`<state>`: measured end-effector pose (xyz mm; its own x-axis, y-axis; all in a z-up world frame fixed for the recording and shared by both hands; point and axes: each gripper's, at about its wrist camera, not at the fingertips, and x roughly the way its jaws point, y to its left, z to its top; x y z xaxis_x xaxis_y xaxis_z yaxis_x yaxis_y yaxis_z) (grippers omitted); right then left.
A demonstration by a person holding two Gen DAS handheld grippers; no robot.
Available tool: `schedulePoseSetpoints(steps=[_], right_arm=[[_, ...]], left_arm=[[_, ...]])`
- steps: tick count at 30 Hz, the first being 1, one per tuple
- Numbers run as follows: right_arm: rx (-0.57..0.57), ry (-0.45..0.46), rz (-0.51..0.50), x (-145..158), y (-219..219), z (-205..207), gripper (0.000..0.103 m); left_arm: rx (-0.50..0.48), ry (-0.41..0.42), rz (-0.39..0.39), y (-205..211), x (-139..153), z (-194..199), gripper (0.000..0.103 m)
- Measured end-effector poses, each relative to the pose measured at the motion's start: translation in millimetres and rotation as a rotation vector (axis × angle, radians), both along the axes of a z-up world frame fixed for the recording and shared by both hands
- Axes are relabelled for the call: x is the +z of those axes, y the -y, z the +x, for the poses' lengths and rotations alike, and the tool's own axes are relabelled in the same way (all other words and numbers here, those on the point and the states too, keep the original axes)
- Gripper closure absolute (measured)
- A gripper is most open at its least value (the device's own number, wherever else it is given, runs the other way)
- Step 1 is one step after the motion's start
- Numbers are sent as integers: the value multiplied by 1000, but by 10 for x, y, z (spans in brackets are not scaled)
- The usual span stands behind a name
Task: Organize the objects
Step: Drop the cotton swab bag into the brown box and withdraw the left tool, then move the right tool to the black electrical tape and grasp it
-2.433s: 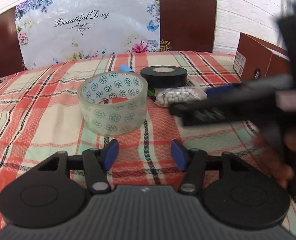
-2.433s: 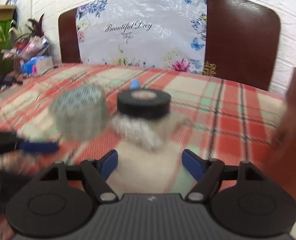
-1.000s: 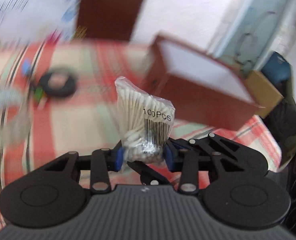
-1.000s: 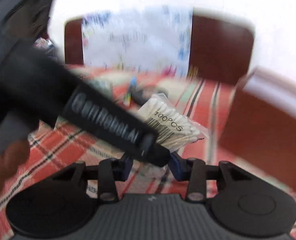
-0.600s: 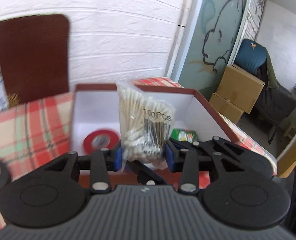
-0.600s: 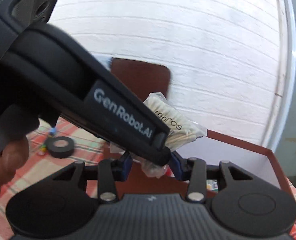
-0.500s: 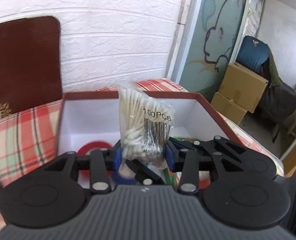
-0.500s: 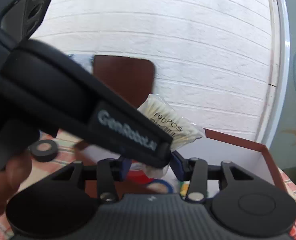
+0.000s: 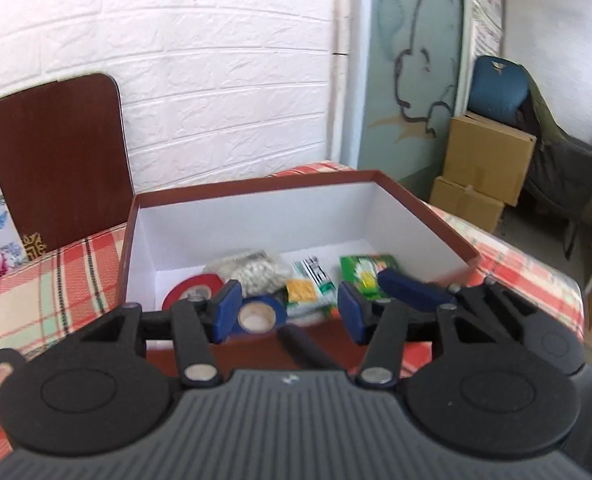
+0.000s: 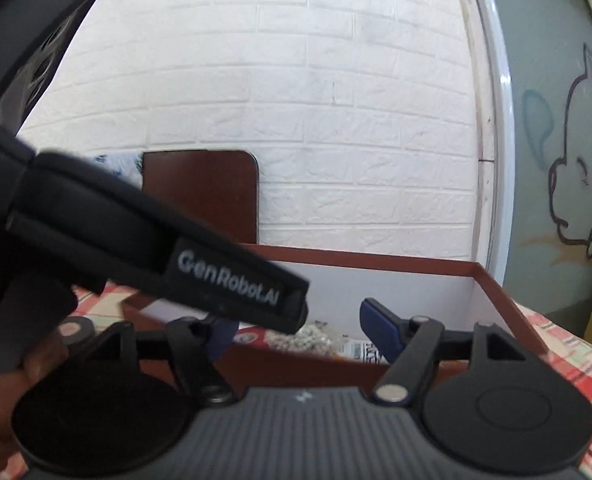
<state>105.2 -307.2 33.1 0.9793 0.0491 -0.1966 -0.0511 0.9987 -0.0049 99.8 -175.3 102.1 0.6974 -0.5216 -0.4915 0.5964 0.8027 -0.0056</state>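
Change: the cotton swab bag point(image 9: 252, 271), clamped between both claws half a second ago, now lies inside the box point(image 9: 424, 220), released.
Left claw point(image 9: 290, 314): blue pads spread wide, holding nothing, above the box's near wall.
Right claw point(image 10: 296, 330): fingers wide apart, empty; the left tool's body crosses in front of its left pad.
Bag position: on the box floor, toward the left wall, touching the red tape roll point(image 9: 190, 290) and blue tape roll point(image 9: 260, 315).
Other contents: green packet point(image 9: 366, 270) toward the right wall.
Desk point(image 9: 36, 296): plaid cloth, box standing on it.
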Motion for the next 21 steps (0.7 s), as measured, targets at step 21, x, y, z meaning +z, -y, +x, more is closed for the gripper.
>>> schedulePoseSetpoints(steps=[21], right_arm=[[436, -314, -126, -338, -1633, 360, 34]], left_arm=[[614, -83, 83, -2337, -1057, -158, 17]])
